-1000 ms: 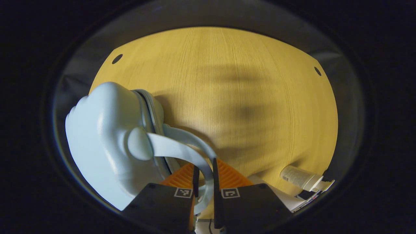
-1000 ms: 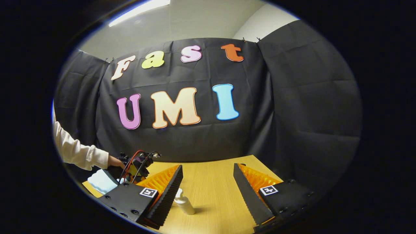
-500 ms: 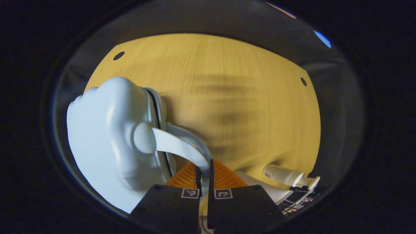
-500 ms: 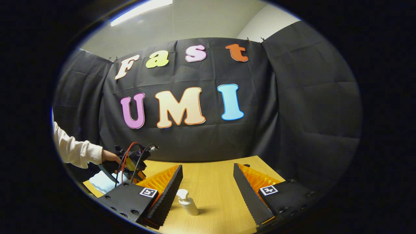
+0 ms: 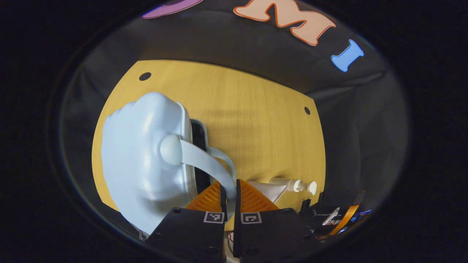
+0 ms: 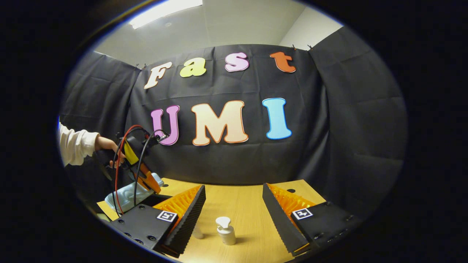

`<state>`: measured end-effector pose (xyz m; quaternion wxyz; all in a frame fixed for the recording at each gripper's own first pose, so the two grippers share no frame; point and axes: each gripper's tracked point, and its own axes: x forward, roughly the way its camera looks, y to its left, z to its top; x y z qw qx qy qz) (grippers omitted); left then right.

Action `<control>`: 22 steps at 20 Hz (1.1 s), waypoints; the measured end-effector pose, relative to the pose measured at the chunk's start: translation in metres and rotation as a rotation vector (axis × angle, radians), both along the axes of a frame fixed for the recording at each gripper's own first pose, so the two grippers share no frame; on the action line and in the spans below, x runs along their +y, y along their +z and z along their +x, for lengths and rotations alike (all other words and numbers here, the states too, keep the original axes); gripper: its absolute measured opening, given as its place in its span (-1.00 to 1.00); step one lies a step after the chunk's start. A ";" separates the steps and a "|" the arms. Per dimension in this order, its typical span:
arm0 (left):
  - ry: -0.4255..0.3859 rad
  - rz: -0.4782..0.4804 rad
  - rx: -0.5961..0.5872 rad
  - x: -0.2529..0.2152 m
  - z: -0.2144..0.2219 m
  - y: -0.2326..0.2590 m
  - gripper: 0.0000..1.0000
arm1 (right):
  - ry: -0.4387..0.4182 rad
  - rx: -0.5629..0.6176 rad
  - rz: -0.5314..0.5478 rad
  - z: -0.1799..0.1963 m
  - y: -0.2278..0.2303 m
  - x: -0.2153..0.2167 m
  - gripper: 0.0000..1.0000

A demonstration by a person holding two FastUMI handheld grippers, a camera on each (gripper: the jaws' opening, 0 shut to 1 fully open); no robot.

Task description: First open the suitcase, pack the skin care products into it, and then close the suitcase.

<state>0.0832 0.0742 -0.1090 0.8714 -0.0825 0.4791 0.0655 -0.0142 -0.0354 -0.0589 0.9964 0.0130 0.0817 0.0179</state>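
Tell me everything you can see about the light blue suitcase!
The suitcase is a small, pale blue, glossy hard shell with rounded bumps, sitting on the wooden table. Its lid is lifted a little, leaving a dark gap along the zipper edge. The left gripper has its jaws pinched on one of its curved handles.

Each gripper body is a pair of black housings, each bearing a small square black-and-white marker tag, seen on the left gripper (image 5: pixel 229 190) and the right gripper (image 6: pixel 234 208). Ribbed, ridged surfaces line the fingers' backs. In the right gripper view the left gripper carries red and black cables (image 6: pixel 119 160) looping over it, held by a hand (image 6: pixel 108 146) emerging from a white long sleeve (image 6: pixel 75 146).
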 end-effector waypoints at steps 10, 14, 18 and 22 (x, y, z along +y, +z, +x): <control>0.072 -0.007 -0.141 0.081 -0.059 0.105 -0.96 | 0.033 -0.021 -0.038 -0.001 0.010 0.032 0.96; 0.114 0.035 -0.166 0.130 -0.084 0.128 -0.96 | 0.036 -0.024 -0.048 0.000 0.011 0.050 0.96; 0.128 0.064 -0.170 0.173 -0.107 0.135 -0.96 | 0.033 -0.024 -0.058 0.000 0.010 0.067 0.96; 0.154 0.088 -0.173 0.226 -0.123 0.141 -0.96 | 0.024 -0.022 -0.079 0.000 0.009 0.080 0.96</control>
